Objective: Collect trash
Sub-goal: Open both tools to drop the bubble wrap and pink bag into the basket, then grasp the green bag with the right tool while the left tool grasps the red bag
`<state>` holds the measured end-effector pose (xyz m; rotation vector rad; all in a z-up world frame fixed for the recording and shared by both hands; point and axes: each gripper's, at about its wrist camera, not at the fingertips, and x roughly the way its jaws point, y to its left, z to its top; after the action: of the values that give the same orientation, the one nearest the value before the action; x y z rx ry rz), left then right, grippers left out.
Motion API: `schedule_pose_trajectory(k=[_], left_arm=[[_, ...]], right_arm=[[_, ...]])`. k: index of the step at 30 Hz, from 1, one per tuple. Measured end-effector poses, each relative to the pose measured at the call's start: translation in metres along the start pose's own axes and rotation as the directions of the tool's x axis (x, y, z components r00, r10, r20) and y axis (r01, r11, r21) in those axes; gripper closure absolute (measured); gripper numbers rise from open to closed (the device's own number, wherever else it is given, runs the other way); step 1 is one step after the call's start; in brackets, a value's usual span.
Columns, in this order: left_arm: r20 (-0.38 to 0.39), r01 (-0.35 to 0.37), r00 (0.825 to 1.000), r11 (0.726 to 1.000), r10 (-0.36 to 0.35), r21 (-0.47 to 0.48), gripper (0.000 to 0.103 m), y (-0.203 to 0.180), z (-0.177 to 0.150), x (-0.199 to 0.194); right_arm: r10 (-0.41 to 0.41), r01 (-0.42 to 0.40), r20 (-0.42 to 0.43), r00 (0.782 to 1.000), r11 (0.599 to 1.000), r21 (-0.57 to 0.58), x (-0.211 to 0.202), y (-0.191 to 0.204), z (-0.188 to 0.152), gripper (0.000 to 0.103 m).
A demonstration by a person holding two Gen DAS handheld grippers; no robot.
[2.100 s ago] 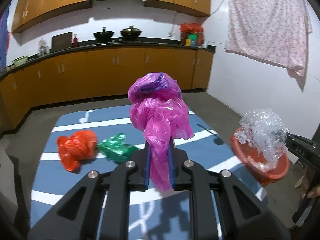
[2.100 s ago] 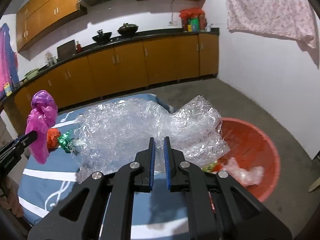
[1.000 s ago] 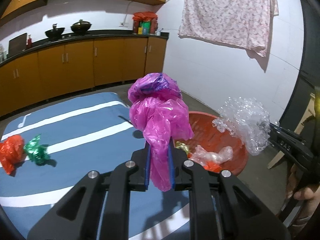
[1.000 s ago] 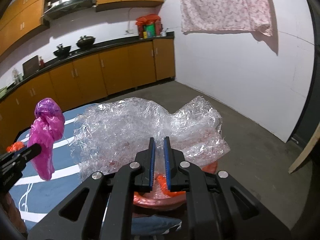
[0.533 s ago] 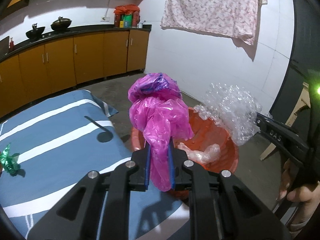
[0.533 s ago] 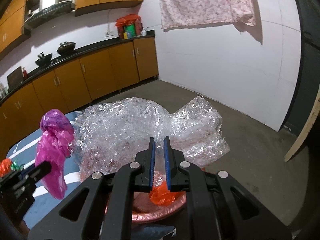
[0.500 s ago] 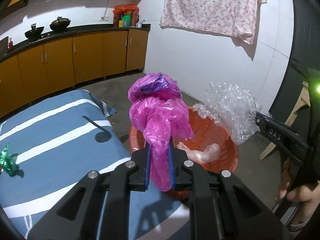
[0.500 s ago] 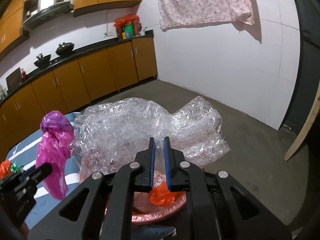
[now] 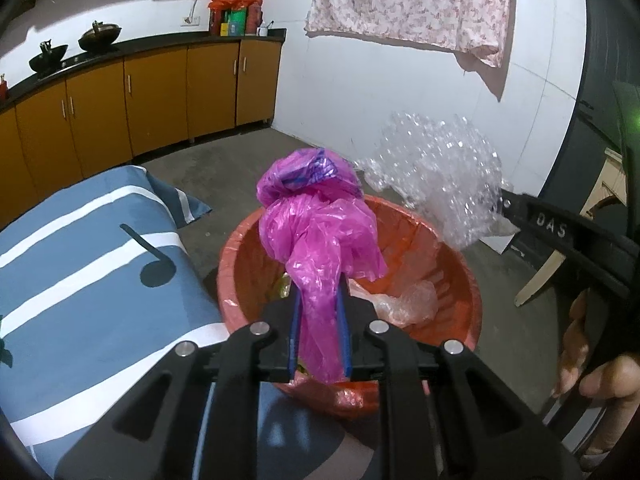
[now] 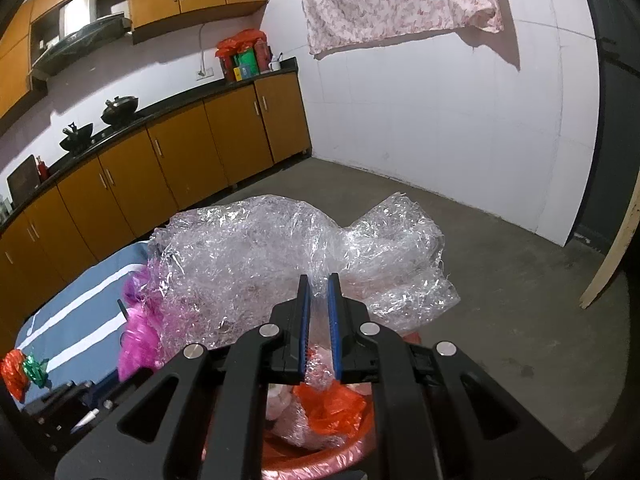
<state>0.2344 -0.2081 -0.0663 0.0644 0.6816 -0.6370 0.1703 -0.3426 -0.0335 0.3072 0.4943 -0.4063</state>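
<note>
Blue striped cloth: lies at the left of the left wrist view, with a dark music-note print. It fills less of that view than a second ago, and the red and green scraps have gone out of it. In the right wrist view the red wad and green wad lie on the cloth at the far left.

Left gripper: its jaws are opening, with the tail of the pink plastic bag between the blue pads and touching both. The bag's bunched head hangs over the red basin. A second ago the basin lay farther off and to the right; it now sits directly below the gripper.

Red basin: stands on the grey floor just beside the cloth's edge and holds clear and orange scraps.

Right gripper: clamped on the crumpled clear plastic wrap, as before. In the left wrist view the wrap hangs above the basin's far right rim, nearer the pink bag than earlier.

A person's hand grips the right tool's handle at the right edge.
</note>
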Motion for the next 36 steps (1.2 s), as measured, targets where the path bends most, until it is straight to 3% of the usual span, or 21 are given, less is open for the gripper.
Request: schedule_pose_trajectory(k=[6, 8, 9, 10, 18, 21, 27, 30, 33, 36], left_arm=[[-0.009, -0.006, 1.000, 1.000, 0.006, -0.030, 0.065, 0.011, -0.006, 0.002], [-0.013, -0.017, 1.000, 0.999, 0.017, -0.043, 0.062, 0.018, -0.008, -0.002], [-0.010, -0.024, 1.000, 0.999, 0.023, -0.049, 0.059, 0.020, -0.009, -0.005], [-0.005, -0.036, 0.999, 0.998, 0.036, -0.055, 0.057, 0.025, -0.010, -0.010], [0.035, -0.145, 0.988, 0.985, 0.149, -0.097, 0.043, 0.064, -0.026, -0.055], [0.052, -0.211, 0.975, 0.971, 0.218, -0.113, 0.037, 0.083, -0.037, -0.078], [0.061, -0.365, 0.922, 0.912, 0.382, -0.185, 0.025, 0.132, -0.065, -0.126], [0.045, -0.455, 0.877, 0.859, 0.477, -0.235, 0.020, 0.167, -0.081, -0.154], [0.020, -0.545, 0.819, 0.787, 0.574, -0.288, 0.016, 0.206, -0.098, -0.182], [-0.007, -0.604, 0.771, 0.727, 0.637, -0.326, 0.013, 0.238, -0.113, -0.204]], right_arm=[[0.037, -0.036, -0.055, 0.998, 0.999, 0.029, 0.014, -0.004, -0.001, 0.089], [0.047, -0.045, -0.068, 0.997, 0.999, 0.031, 0.014, -0.004, -0.004, 0.077], [0.050, -0.048, -0.067, 0.996, 0.998, 0.028, 0.012, -0.004, -0.006, 0.064], [0.049, -0.048, -0.064, 0.997, 0.999, 0.024, 0.011, -0.003, -0.007, 0.058], [0.061, -0.061, -0.073, 0.995, 0.998, -0.010, 0.003, 0.009, -0.011, 0.055], [0.093, -0.097, -0.079, 0.992, 0.994, -0.045, -0.002, 0.026, -0.014, 0.049], [0.192, -0.205, -0.090, 0.977, 0.965, -0.165, -0.010, 0.081, -0.022, 0.031], [0.249, -0.265, -0.099, 0.963, 0.938, -0.223, -0.014, 0.115, -0.027, 0.025], [0.306, -0.326, -0.115, 0.945, 0.906, -0.270, -0.017, 0.145, -0.032, 0.024], [0.389, -0.421, -0.162, 0.907, 0.854, -0.307, -0.018, 0.186, -0.042, 0.024]])
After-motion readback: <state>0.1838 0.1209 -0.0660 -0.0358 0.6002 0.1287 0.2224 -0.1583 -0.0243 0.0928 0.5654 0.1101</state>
